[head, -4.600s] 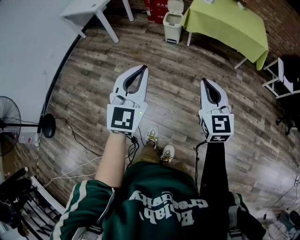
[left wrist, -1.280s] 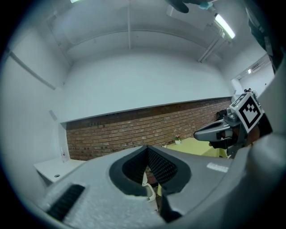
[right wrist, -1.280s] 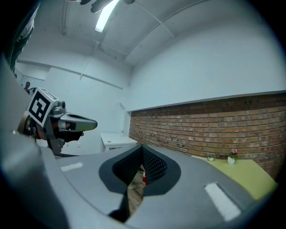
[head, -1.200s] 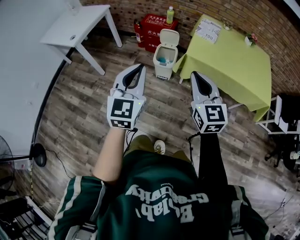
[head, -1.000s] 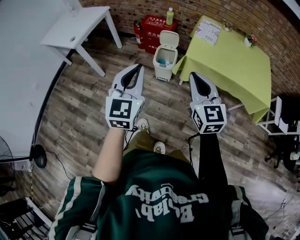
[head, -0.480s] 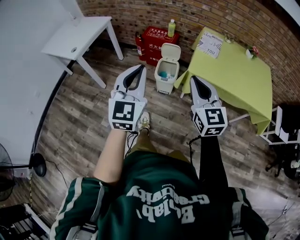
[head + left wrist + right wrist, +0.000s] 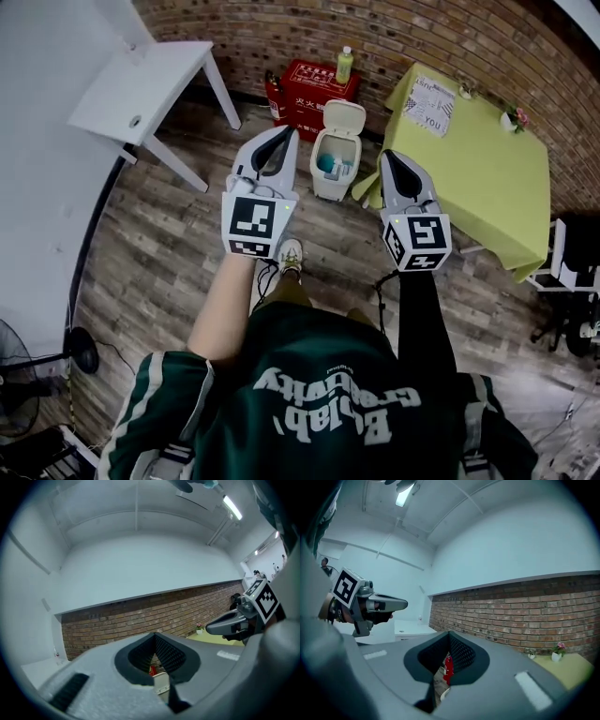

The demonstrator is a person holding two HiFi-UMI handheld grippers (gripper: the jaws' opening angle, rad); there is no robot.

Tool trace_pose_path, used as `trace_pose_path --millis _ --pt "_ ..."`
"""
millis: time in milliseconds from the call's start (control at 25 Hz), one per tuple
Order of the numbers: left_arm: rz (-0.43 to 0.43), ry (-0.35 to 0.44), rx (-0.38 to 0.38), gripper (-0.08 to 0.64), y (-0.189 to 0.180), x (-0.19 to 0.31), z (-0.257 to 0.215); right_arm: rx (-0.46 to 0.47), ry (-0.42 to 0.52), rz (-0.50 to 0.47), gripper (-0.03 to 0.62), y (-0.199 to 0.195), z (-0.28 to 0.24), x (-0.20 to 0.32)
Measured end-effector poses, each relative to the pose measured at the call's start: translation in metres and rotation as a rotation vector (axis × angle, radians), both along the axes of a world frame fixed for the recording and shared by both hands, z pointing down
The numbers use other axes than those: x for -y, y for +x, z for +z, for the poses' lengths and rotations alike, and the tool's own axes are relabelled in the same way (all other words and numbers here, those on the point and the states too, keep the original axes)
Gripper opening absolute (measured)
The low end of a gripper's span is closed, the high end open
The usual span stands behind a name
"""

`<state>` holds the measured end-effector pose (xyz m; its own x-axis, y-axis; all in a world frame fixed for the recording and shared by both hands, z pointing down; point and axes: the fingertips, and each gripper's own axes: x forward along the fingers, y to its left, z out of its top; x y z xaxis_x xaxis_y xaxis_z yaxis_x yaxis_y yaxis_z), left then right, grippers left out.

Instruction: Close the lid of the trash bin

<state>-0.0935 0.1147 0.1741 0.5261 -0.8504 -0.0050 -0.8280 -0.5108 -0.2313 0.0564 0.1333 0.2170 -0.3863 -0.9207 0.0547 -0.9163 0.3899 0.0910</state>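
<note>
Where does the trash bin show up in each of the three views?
Head view: trash bin at upper centre, its lid raised.
Left gripper view: only the white lid shows, low centre, through the gap in the jaws.
Right gripper view: a pale sliver low in the jaw gap is probably the bin; too little shows to be sure.
Shared landmark: the brick wall behind it.

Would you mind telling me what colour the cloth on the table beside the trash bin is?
The tablecloth is plain yellow-green; the head view shows it best.
</note>
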Motion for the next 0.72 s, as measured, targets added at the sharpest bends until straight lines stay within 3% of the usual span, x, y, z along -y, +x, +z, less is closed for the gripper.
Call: trace_pose_path --millis 320,480,720 --pt "0.089 -0.03 0.009 0.008 0.002 0.11 0.0 0.006 -0.054 0.047 0.014 -0.018 0.009 0.091" --pt "0.121 -0.039 0.007 0.008 0.0 0.153 0.0 -0.012 -0.031 0.061 0.012 -0.027 0.006 0.129" --pt "0.168 -0.047 0.017 0.008 -0.004 0.201 0.004 0.018 -0.006 0.16 0.002 -0.022 -0.001 0.173"
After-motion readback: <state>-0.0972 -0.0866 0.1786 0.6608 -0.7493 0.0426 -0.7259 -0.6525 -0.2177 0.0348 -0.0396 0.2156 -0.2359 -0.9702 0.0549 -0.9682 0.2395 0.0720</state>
